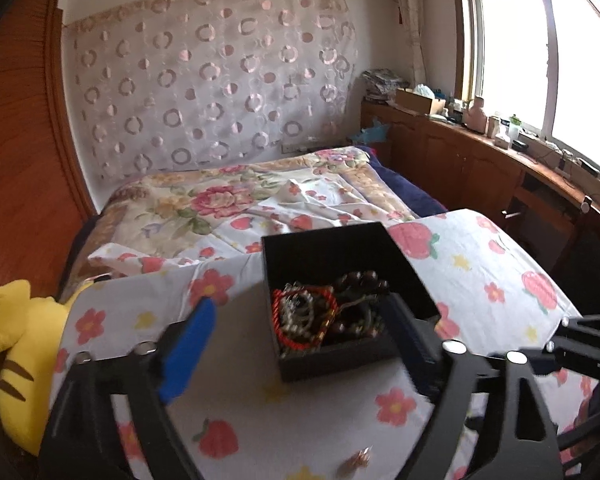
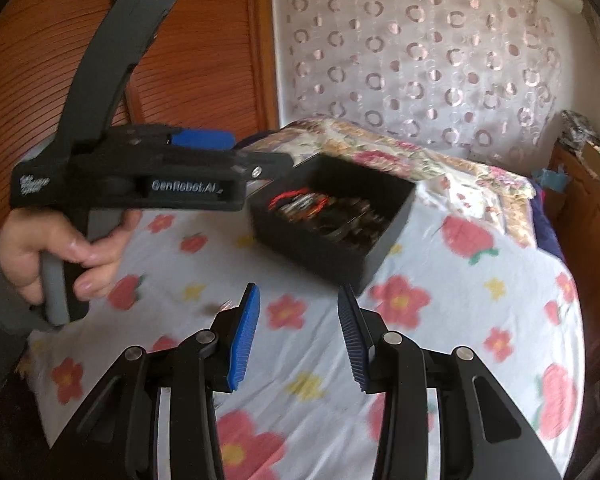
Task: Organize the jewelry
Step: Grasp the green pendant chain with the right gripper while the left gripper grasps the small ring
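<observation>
Hovering wide open and empty, the left gripper (image 1: 300, 344) straddles the black jewelry box (image 1: 340, 292) at its twelve o'clock, closer than the right gripper (image 2: 298, 336), half-open and empty, which has the box at one o'clock. A small coppery piece (image 1: 358, 460) lies on the floral cloth (image 1: 480, 264) at six o'clock.

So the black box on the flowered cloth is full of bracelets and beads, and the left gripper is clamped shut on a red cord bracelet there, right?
Not quite. The left gripper is open, its blue pads spread wide with nothing clamped between them, as the left wrist view shows. The red cord bracelet lies inside the black box with the other beads, on the flowered cloth.
</observation>
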The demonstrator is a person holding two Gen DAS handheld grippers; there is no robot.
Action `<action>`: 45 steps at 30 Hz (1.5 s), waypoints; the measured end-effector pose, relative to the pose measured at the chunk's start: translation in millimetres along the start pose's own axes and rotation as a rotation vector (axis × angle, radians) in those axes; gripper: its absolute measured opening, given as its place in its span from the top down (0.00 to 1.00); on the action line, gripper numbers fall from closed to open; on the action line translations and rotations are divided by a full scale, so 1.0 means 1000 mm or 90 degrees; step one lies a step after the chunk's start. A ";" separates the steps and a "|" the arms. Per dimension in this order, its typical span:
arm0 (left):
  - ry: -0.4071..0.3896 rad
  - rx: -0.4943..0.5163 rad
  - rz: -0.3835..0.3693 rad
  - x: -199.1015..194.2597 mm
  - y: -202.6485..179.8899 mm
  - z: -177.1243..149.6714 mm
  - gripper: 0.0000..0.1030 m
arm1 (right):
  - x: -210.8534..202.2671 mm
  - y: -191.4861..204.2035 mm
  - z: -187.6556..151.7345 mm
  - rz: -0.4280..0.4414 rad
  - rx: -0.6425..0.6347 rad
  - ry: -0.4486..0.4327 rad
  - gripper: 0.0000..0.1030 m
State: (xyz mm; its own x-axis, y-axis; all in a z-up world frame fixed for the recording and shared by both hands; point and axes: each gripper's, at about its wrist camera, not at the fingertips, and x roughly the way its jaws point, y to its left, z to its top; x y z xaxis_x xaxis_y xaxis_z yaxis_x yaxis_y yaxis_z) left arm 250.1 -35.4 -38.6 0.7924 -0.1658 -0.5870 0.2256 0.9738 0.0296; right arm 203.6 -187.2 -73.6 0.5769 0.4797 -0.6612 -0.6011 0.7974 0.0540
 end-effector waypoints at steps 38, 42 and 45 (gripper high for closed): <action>0.106 0.012 -0.081 -0.015 0.008 -0.086 0.27 | -0.022 0.043 -0.033 -0.003 -0.083 0.054 0.92; 0.121 0.020 -0.100 -0.012 -0.001 -0.090 0.47 | -0.033 0.032 -0.024 -0.011 -0.070 0.036 0.92; 0.128 0.030 -0.109 -0.008 -0.010 -0.091 0.57 | -0.038 0.026 -0.022 -0.016 -0.062 0.029 0.92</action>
State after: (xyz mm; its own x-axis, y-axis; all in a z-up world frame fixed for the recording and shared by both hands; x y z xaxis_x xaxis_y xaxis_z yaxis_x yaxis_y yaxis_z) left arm 189.8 -29.1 -107.4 0.6128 -0.2880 -0.7359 0.3758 0.9254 -0.0492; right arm 154.0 -192.1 -63.5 0.5678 0.4411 -0.6950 -0.6392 0.7683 -0.0345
